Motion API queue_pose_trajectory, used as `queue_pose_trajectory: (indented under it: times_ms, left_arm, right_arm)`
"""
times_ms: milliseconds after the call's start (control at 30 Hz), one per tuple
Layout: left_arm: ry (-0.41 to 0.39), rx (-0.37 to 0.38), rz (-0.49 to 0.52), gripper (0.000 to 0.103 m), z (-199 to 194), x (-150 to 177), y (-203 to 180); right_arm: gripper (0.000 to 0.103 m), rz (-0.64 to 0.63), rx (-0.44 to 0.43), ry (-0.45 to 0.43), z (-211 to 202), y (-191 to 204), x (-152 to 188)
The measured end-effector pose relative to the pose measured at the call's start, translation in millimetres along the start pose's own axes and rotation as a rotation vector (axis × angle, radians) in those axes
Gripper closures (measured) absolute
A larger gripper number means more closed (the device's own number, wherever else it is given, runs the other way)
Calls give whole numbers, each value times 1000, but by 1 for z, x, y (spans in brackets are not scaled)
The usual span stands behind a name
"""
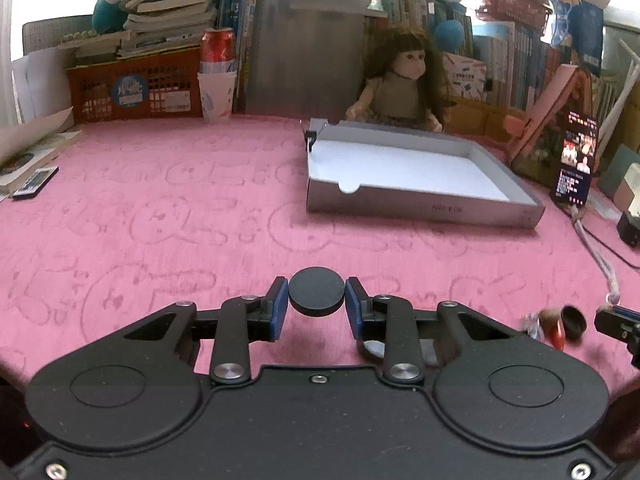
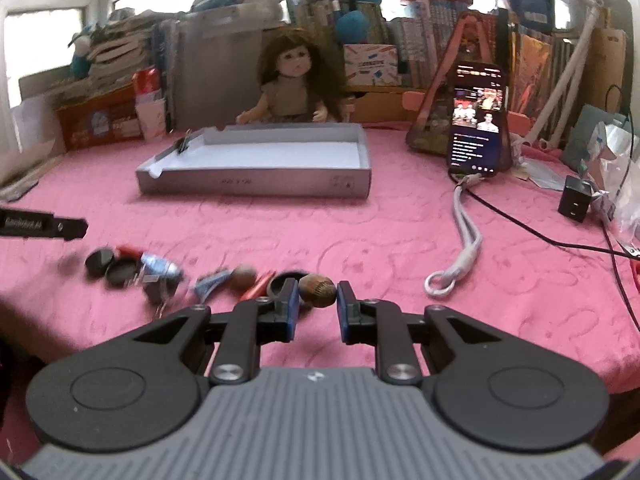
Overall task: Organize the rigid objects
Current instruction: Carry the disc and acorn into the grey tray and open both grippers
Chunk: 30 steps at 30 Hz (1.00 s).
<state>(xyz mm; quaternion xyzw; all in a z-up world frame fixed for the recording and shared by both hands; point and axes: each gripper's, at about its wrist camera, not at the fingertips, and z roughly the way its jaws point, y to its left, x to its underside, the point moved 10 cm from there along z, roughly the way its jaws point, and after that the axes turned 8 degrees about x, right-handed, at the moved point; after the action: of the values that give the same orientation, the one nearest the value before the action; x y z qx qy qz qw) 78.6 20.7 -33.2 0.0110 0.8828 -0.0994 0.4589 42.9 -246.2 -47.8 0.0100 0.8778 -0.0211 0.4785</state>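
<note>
- Left wrist view: left gripper [image 1: 316, 307] pinches a flat black disc [image 1: 317, 291] between its blue pads, the disc held just above the pink surface [image 1: 160, 216].
- Ahead and to the right lies an open grey tray [image 1: 424, 204] with a white, bare floor; a small black clip [image 1: 311, 139] sits on its far left corner, and a doll [image 1: 402, 80] sits just behind it.
- Near the right edge a few small items cluster on the surface — a brown ball [image 1: 549, 317], a dark cup-shaped cap [image 1: 573, 322] and something red, blurred.
- Right wrist view: right gripper [image 2: 317, 299] is pressed onto a brown walnut-like ball [image 2: 317, 290], one pad on each side.
- Left of it a row of small things lies on the surface: two black discs [image 2: 110, 266], a red piece [image 2: 129, 251], a silvery metal part [image 2: 160, 272] — the rest too blurred to name.
- Grey tray sits well beyond, in front of the doll; a lit phone [image 2: 476, 120] stands propped to its right.
- Tip of the left gripper enters at the left edge.
</note>
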Motion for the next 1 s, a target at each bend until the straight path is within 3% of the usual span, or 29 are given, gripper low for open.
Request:
queue_pose_trajectory:
  times_ms: [233,467,667,1000]
  left_arm:
    - [-44,54,-14,74,14,-46,-3]
    - [-23,94,-20,74,47,-94,-8]
    - [83,111,-16,74,101,-124,-18]
    - [275,89,-15,74,175,-127,-20]
  right_arm:
    - [79,91,-30,65,31,-9,-32]
    - [79,97,-72,116,76,-4,-75]
    - [79,120,-132,252,128,6,-108]
    - [79,69,-85,435,197,24,-120]
